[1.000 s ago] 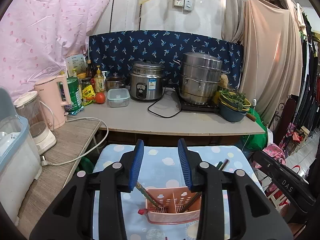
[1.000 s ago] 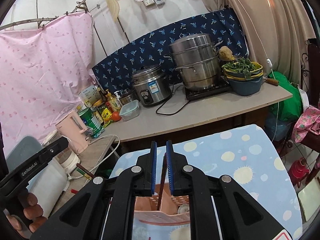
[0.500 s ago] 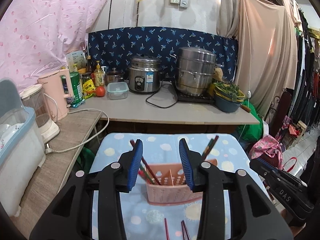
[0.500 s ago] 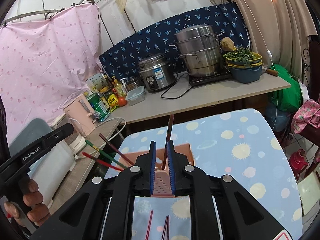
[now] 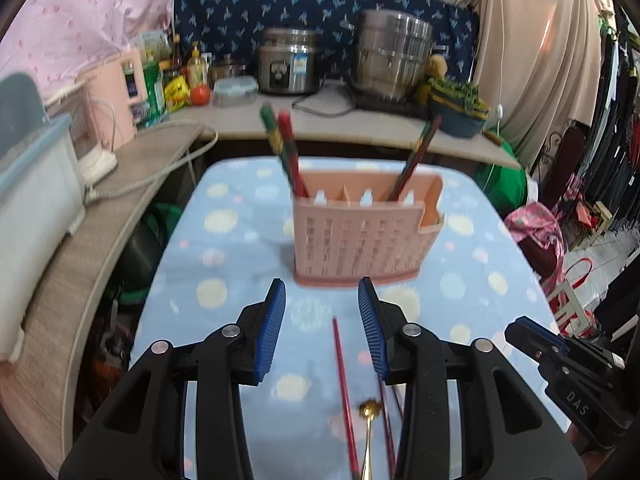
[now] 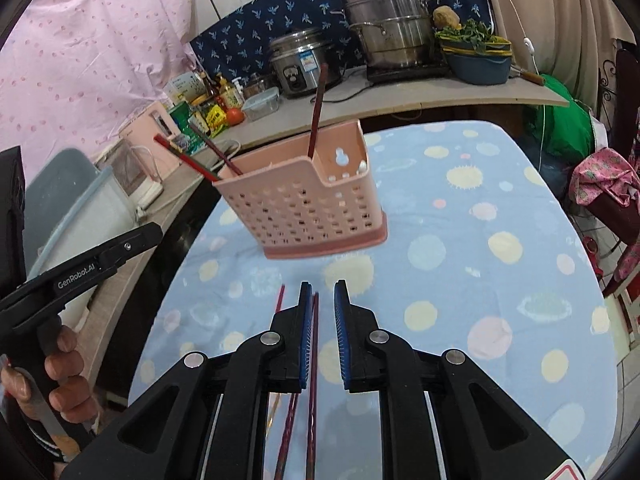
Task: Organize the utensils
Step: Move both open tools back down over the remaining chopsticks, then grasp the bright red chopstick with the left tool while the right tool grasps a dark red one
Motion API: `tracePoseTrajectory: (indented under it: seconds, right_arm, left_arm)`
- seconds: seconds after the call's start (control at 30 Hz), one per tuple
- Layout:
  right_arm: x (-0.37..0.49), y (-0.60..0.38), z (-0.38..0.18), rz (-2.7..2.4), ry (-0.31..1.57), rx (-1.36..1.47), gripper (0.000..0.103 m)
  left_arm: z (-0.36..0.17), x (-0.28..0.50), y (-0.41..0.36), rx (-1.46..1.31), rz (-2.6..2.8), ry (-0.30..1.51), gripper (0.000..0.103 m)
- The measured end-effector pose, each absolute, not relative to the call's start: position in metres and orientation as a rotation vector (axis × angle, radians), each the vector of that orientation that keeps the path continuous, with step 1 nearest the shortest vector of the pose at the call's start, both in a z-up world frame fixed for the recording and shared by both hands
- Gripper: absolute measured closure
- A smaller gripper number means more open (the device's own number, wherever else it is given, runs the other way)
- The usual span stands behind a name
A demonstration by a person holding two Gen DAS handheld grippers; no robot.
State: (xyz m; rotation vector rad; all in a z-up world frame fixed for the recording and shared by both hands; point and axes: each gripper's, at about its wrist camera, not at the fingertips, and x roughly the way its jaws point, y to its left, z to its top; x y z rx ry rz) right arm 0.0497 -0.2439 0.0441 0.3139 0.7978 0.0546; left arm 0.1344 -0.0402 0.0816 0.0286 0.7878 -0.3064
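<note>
left gripper point(image 5: 322, 326): you're hovering, fingers apart, empty | loose chopsticks point(image 5: 344, 392) and gold spoon point(image 5: 370, 410): lying on the desk point(image 5: 224, 272), near the pink caddy point(image 5: 360, 236) | right gripper point(image 6: 322, 336): fingers nearly together, empty | risk: chopstick could be rolling away if you're clamping off-center
</note>
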Motion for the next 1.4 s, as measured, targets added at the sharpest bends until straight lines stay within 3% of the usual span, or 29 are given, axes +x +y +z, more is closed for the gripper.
tracePoseTrajectory:
  seconds: [0.53, 1.2, 1.4]
  right_arm:
    - [-0.007, -0.199, -0.041, 0.101, 1.024, 0.255, 0.090]
    - [-0.011, -0.184, -0.061, 0.126, 1.084, 0.219, 0.090]
    - [-0.011, -0.183, -0.066, 0.120, 1.100, 0.212, 0.090]
  left_arm:
    - [-0.003, 0.085, -0.029, 0.088, -0.284, 0.978, 0.067]
    - [-0.040, 0.063, -0.021, 0.084, -0.279, 1.088, 0.067]
    - [-0.044, 0.059, -0.023, 0.093, -0.289, 1.097, 0.059]
